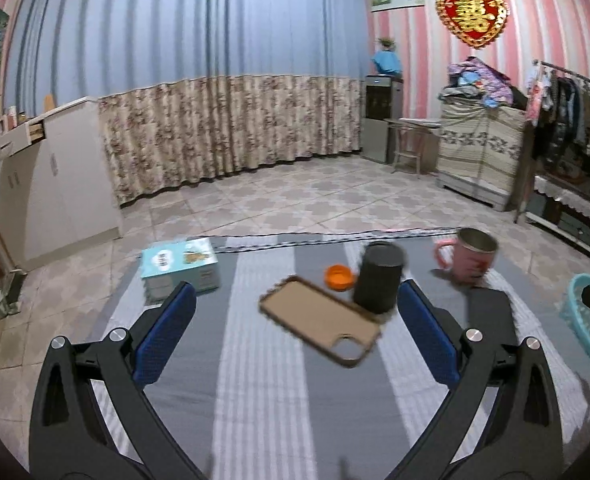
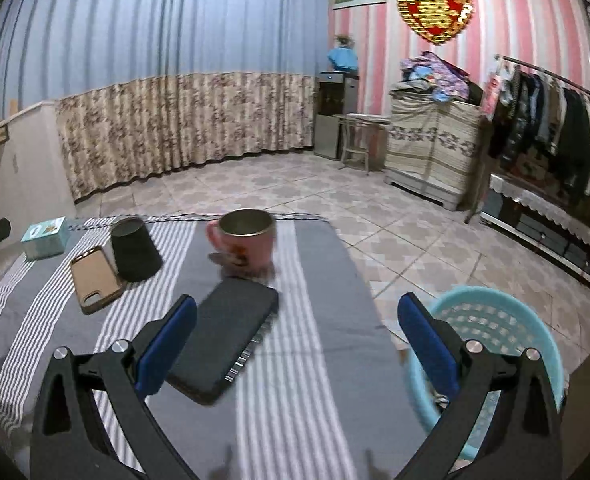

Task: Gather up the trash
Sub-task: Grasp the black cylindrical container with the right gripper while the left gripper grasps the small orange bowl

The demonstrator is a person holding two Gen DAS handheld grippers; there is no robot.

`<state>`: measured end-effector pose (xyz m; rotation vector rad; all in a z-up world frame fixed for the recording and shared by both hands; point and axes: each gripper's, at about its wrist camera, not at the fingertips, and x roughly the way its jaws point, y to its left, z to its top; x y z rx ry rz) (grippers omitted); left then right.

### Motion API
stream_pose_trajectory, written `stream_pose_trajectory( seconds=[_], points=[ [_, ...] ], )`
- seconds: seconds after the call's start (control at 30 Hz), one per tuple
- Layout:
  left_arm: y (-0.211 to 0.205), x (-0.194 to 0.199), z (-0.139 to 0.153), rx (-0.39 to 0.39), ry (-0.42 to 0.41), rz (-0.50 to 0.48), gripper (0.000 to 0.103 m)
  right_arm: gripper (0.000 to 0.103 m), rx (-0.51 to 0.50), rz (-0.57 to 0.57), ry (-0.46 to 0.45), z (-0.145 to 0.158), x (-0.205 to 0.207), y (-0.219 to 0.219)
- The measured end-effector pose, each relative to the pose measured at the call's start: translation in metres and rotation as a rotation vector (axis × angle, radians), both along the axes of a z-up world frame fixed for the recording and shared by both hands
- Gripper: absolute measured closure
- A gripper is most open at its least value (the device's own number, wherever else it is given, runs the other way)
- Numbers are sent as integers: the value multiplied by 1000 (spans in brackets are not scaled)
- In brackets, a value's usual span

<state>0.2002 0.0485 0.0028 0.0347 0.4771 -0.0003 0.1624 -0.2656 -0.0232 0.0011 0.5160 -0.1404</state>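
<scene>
My left gripper (image 1: 295, 312) stands wide apart and holds nothing; between its blue pads (image 1: 167, 332) I see a brown phone case (image 1: 319, 320) lying flat on the striped cloth (image 1: 255, 380), blurred at its edges. Just behind the case a black cup (image 1: 379, 276) stands upside down, hiding part of a small orange piece (image 1: 337, 276) whose shape I cannot make out. My right gripper (image 2: 297, 332) is also spread wide and empty, over a dark flat slab (image 2: 227, 336), partly covered by its left finger. Beyond sit a pink mug (image 2: 247, 240) and a teal box (image 2: 43, 238). The turquoise basket (image 2: 515, 320) stands off the cloth's right edge, its contents unclear.
</scene>
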Motion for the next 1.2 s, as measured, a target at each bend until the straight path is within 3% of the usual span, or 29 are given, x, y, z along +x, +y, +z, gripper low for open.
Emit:
stream_pose_trajectory(
  seconds=[0.13, 0.4, 0.67, 1.0, 1.07, 1.13, 1.2],
  points=[
    [26, 15, -10, 32, 10, 40, 6, 5, 5, 42, 33, -11, 26, 23],
    [61, 56, -31, 4, 59, 68, 6, 5, 13, 122, 76, -28, 84, 77],
    [80, 87, -38, -15, 74, 67, 6, 5, -47, 225, 131, -51, 137, 140],
    [88, 107, -44, -46, 98, 95, 6, 5, -11, 259, 185, -67, 181, 166],
    [84, 110, -45, -47, 101, 87, 6, 10, -18, 267, 184, -68, 185, 171],
    [77, 115, -45, -55, 104, 76, 6, 38, -8, 301, 201, -71, 186, 172],
    [68, 120, -47, -62, 111, 60, 6, 39, 16, 317, 200, -70, 183, 168]
  ],
)
